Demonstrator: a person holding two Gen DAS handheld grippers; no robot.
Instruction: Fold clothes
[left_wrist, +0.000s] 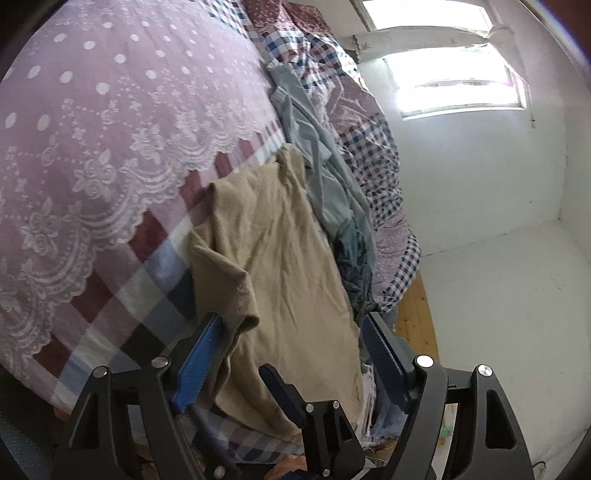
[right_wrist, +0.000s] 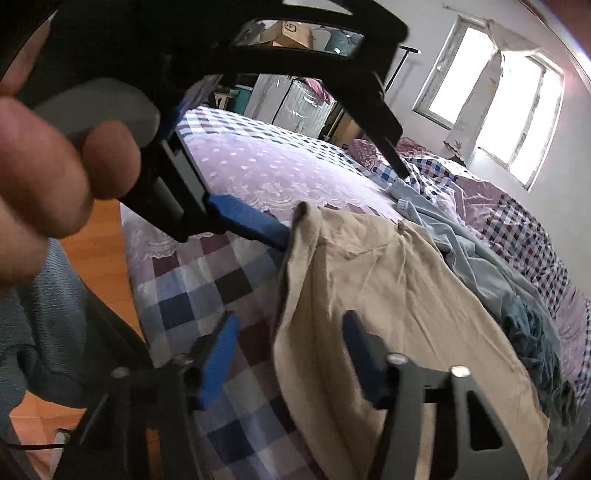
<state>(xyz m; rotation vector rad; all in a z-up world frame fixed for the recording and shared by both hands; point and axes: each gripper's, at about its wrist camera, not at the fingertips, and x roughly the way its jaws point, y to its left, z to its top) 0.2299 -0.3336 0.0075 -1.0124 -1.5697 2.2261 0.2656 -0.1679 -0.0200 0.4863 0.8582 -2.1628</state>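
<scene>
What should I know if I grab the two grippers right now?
Left gripper: open, its fingers on either side of the tan shirt, near a sleeve.
Right gripper: open at the shirt's edge, holding nothing.
The shirt lies spread on the bed, beside a crumpled blue-grey garment.
Done: shirt laid out. Left: fold it, then the blue-grey one.
</scene>
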